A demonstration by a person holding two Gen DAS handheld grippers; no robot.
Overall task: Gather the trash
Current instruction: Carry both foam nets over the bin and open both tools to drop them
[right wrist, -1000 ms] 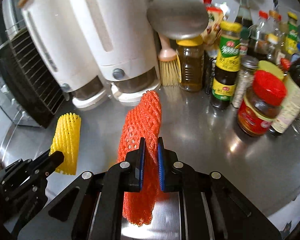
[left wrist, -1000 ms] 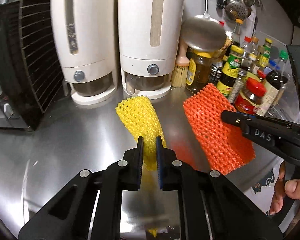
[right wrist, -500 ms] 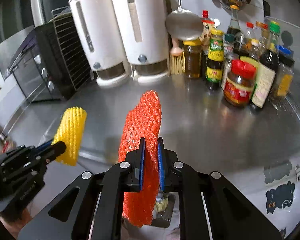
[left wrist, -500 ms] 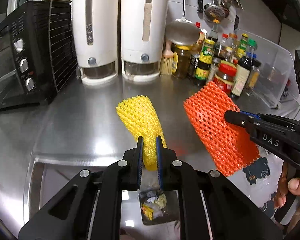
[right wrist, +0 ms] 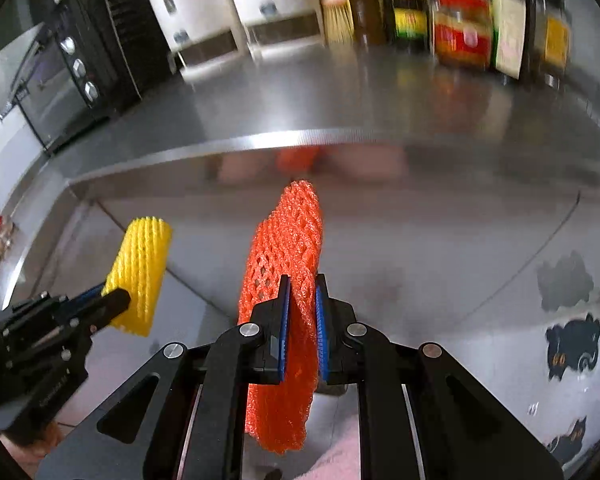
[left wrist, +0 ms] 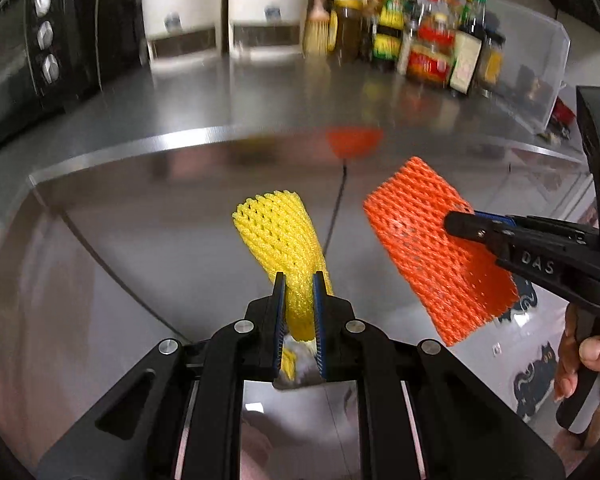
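My left gripper (left wrist: 299,292) is shut on a yellow foam fruit net (left wrist: 282,236) and holds it in the air in front of the steel counter's front face. My right gripper (right wrist: 302,300) is shut on an orange foam fruit net (right wrist: 290,248), also in the air, to the right of the yellow one. In the left wrist view the orange net (left wrist: 428,248) and right gripper (left wrist: 466,222) show at right. In the right wrist view the yellow net (right wrist: 142,268) and left gripper (right wrist: 114,300) show at left. A bit of trash (left wrist: 296,364) shows below the left fingers.
The steel counter edge (left wrist: 204,138) runs across above both nets. On the counter stand a black toaster oven (left wrist: 40,44), two white dispensers (left wrist: 220,4), a brush (left wrist: 318,32) and several sauce bottles (left wrist: 428,52). A clear plastic bin (left wrist: 528,64) is at right.
Both grippers have pulled back and down off the countertop with their nets. The counter's top now lies above and behind them, and its front face fills the middle of both views.
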